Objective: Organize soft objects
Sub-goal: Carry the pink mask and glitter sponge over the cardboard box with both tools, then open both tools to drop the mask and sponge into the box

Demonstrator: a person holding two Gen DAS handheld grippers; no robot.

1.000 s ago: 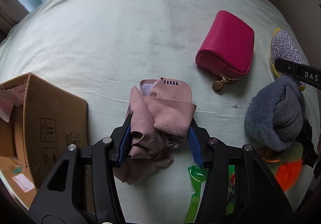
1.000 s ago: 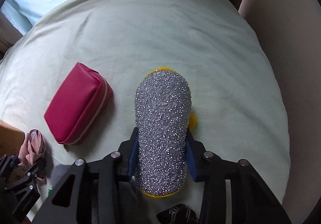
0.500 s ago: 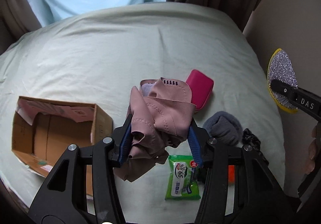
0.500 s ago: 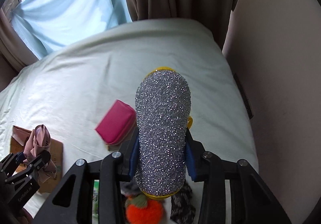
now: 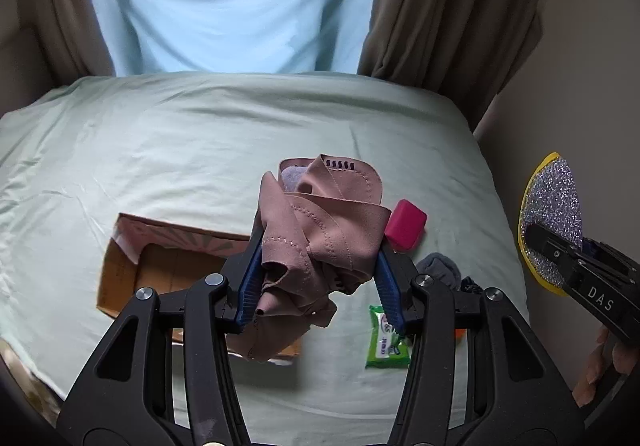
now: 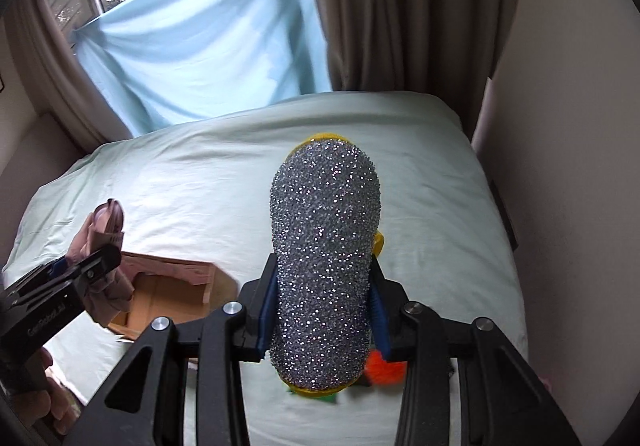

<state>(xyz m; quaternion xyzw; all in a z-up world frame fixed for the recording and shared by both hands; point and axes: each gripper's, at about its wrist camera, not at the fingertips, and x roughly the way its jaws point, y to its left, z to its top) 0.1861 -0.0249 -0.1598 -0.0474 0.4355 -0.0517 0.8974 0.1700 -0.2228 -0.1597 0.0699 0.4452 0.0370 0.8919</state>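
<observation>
A bed (image 5: pixel 168 150) covered by a pale green sheet fills most of both views, with a light blue cloth (image 6: pixel 200 42) and brown curtains (image 6: pixel 400 6) hung behind it. An open cardboard box (image 5: pixel 160 266) is seen lying on the sheet at the left side.

The left claw (image 5: pixel 320 278) is held raised above the bed, over the box's near right corner, and its blue pads (image 5: pixel 250 286) are clamped on a crumpled pink cloth (image 5: pixel 320 230), part of which hangs down below the pads. The right claw (image 6: pixel 324 306) is held above the bed's right side and is clamped on a silver glitter pad with a yellow rim (image 6: pixel 324 254), which stands upright between the pads.

Smaller things are left on the sheet near the right edge: a magenta pouch (image 5: pixel 406 228), a grey fuzzy item (image 5: pixel 440 270) just beside it, a green wipes packet (image 5: pixel 386 342) nearer the camera, and an orange fluffy object (image 6: pixel 384 368), mostly hidden behind the right claw.
</observation>
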